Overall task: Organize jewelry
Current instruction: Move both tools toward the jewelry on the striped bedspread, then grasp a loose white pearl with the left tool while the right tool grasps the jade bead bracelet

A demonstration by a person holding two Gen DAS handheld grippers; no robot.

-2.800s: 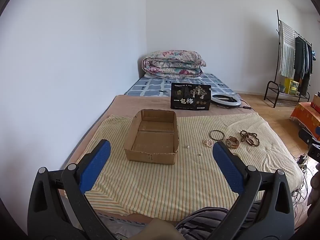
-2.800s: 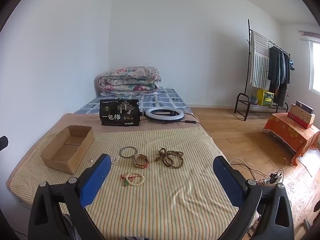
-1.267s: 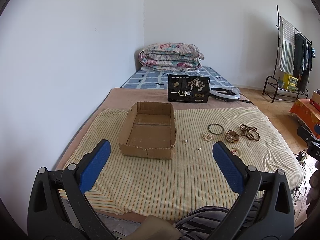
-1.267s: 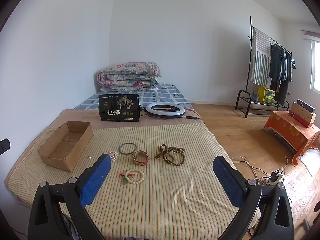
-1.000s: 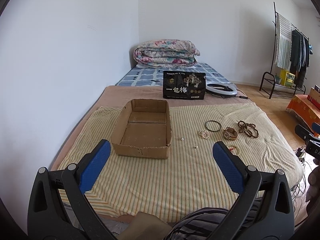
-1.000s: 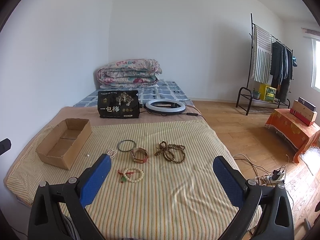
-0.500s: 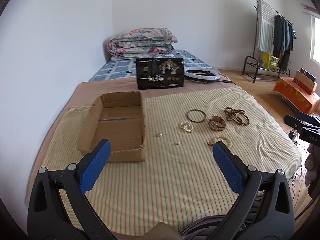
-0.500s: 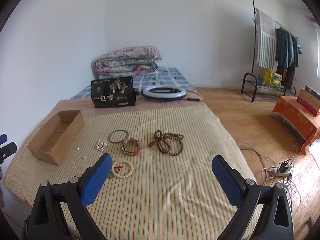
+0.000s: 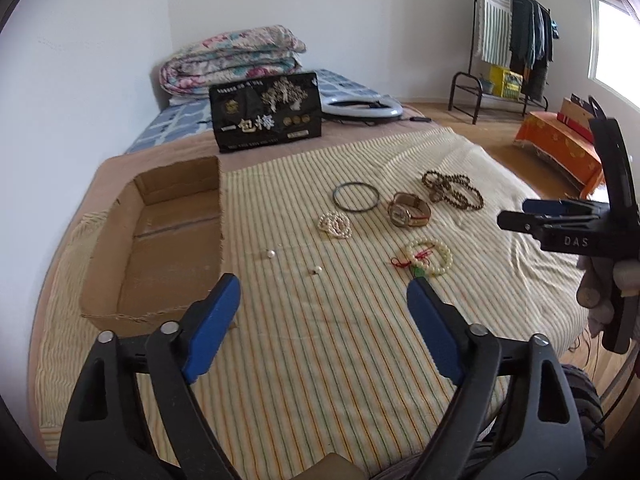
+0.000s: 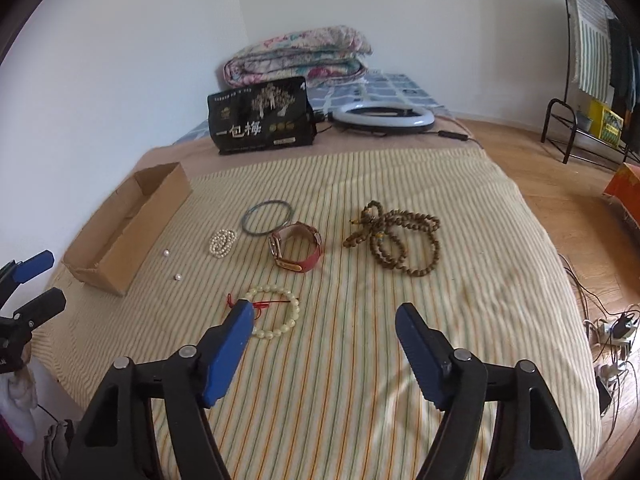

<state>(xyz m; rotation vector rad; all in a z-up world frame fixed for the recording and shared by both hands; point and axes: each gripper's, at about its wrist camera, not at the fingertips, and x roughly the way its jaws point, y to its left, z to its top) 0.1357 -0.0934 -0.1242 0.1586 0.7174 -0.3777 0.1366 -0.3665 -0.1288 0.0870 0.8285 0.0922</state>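
Left gripper point(image 9: 323, 294): lower centre of left view; jaws closing, nothing between them; striped cloth point(image 9: 304, 360) seen in the gap.
Right gripper point(image 10: 324, 322): lower centre of right view; jaws closing, nothing held; left pad overlaps the white bracelet point(image 10: 276, 316) in the picture, contact cannot be told.
Box point(image 9: 160, 240): open, empty, left of frame.
Two loose pearls point(image 9: 271, 255): between box and bracelets.
Pearl string point(image 10: 222, 242): just beside bangle point(image 10: 267, 217).
Watch point(image 10: 296, 252): centre, right of bangle.
Brown beads point(image 10: 396, 240): right of watch.
Black bag point(image 10: 262, 122): upright behind cloth.
Ring light point(image 10: 383, 117): beside bag.
Quilt point(image 10: 298, 56): folded, at wall.
Clothes rack point(image 9: 508, 36): upper right.
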